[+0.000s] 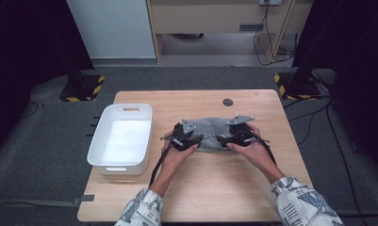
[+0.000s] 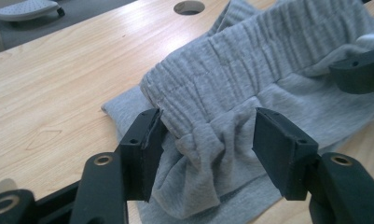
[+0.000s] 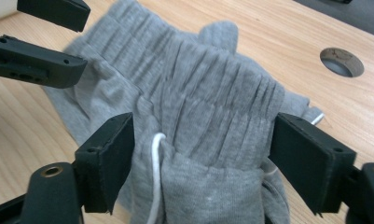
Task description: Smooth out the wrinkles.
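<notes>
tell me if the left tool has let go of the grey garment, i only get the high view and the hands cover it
Observer: Yes. In the left gripper view the left tool stands open, a bunched fold of the grey garment between its jaws with a gap on the right side.
Operator: and the right one
Observer: The right tool is open too, straddling the gathered waistband without pressing it.
Operator: any loose bits
Observer: A white drawstring hangs down the cloth near the right tool's left jaw.
</notes>
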The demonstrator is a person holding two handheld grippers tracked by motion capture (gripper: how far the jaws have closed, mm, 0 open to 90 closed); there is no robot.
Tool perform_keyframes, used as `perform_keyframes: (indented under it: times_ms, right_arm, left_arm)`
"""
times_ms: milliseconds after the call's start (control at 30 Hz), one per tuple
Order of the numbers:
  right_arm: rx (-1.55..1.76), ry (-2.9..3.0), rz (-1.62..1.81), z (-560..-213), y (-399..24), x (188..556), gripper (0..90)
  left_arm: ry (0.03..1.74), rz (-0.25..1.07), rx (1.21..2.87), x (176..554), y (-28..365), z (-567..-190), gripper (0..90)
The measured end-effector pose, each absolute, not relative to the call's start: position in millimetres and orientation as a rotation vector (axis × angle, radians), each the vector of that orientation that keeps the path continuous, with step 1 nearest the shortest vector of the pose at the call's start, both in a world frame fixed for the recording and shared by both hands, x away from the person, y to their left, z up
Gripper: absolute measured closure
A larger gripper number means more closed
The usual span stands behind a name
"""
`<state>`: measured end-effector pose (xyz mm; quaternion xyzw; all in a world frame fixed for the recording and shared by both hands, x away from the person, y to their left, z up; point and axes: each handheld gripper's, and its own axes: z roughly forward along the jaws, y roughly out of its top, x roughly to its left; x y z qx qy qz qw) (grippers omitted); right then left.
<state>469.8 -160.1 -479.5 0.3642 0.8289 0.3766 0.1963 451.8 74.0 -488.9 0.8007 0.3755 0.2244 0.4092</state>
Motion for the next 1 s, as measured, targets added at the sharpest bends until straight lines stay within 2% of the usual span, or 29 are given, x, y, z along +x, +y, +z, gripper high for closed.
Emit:
perform_keyframes:
  times_ms: [233,433,533,600,733,800,1000]
  right_arm:
    - [0.993,2.312,1.087,-467.2,-157.1,466.2,22.0]
    - [1.004,2.308,1.089,-461.0,-154.2,473.9,22.6]
    - [1.021,2.310,1.091,-461.1,-153.2,479.6,25.4]
    - [1.025,2.311,1.081,-462.6,-153.3,482.9,33.9]
    - [1.033,2.341,1.092,-466.9,-154.2,486.0,50.3]
    - [1.020,2.352,1.092,-469.1,-154.6,484.7,55.1]
    - [0.991,2.374,1.084,-469.6,-155.0,481.9,59.0]
  left_arm:
    - [0.952,0.583,1.972,454.3,75.5,-478.4,40.6]
    - [0.985,0.574,2.004,469.8,70.1,-479.8,37.8]
    - [1.002,0.544,2.025,476.4,68.1,-483.4,35.4]
    - [1.012,0.532,2.025,478.7,67.4,-485.5,35.5]
    - [1.021,0.475,2.023,480.2,66.8,-488.5,47.5]
    - [1.023,0.456,2.022,480.3,66.4,-489.2,54.3]
    - [1.007,0.473,2.043,477.1,61.2,-488.9,70.7]
